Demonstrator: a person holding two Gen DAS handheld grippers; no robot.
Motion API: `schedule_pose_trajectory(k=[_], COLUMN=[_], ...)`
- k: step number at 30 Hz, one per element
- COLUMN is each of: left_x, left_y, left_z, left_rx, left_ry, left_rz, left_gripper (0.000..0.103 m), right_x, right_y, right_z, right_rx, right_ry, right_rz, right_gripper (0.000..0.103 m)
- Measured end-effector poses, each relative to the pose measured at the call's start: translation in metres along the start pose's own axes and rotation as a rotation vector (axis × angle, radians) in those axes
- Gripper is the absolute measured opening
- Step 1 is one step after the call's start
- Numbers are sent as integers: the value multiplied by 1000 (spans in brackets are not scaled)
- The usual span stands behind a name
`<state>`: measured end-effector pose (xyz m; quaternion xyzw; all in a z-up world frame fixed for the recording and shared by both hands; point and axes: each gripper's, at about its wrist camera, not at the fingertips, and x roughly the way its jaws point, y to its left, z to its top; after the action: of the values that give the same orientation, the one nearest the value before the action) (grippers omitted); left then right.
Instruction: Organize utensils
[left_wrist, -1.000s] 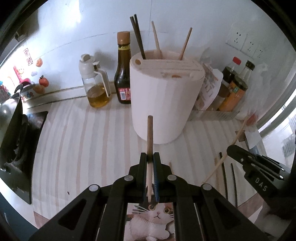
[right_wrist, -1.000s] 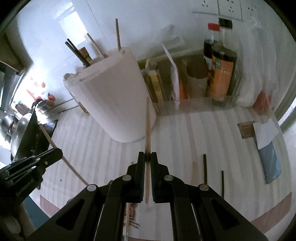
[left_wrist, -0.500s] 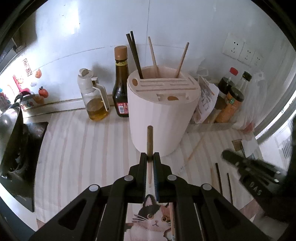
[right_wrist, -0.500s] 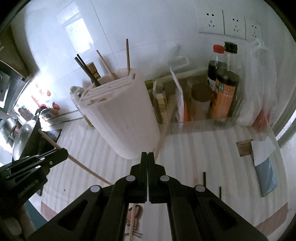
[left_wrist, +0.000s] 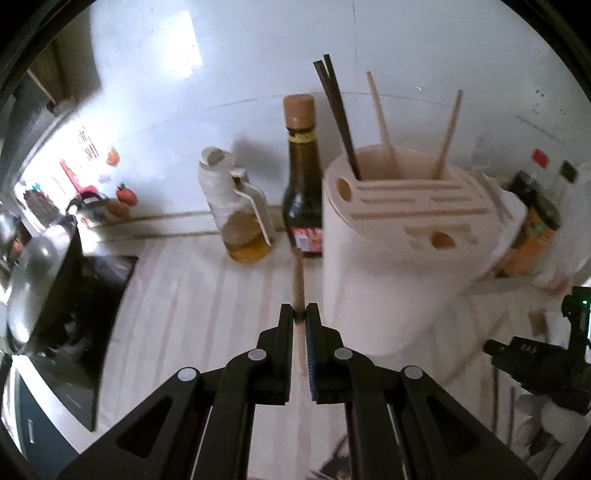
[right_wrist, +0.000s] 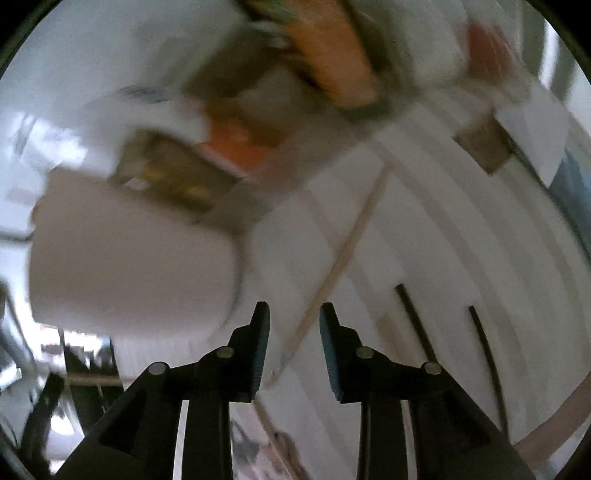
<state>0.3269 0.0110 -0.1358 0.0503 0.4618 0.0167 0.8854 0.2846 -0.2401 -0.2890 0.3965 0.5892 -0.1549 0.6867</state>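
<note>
Your right gripper (right_wrist: 291, 317) has dropped toward the counter (right_wrist: 424, 236), jaws just opened around a pale chopstick (right_wrist: 354, 240) lying at frame center, while your left gripper (left_wrist: 299, 314) clamps a wooden chopstick (left_wrist: 297, 280) left of the holder (left_wrist: 399, 236).

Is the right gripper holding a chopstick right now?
No. The right gripper has just been opening, and its fingers stand apart with a wooden chopstick lying loose on the counter between them.
</note>
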Motion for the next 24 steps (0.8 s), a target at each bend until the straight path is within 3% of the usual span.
schedule_pose_trajectory(k=[2,7,9,12,16,24], left_x=[5,13,15,15,9,-18], left_y=[1,2,3,4,7,10], left_z=[5,14,16,16,15,8], left_rx=[-11,-26,-31,-35,-39,-36], left_ry=[2,11,15,19,15,-4], left_rz=[8,5,-1,-11,-27,-73], left_gripper=[4,4,4,4,4,4], right_x=[9,41,46,55,52,-4], right_y=[-2,9,26,41,42,35], right_z=[10,29,31,26,15,-17], right_rx=[30,-33,-125,-243,-300,-378], right_ry=[2,23,17,17,-6,-135], right_rz=[-27,-225,-334,-395,-337,-158], right_gripper=[30,28,16,9,6,6])
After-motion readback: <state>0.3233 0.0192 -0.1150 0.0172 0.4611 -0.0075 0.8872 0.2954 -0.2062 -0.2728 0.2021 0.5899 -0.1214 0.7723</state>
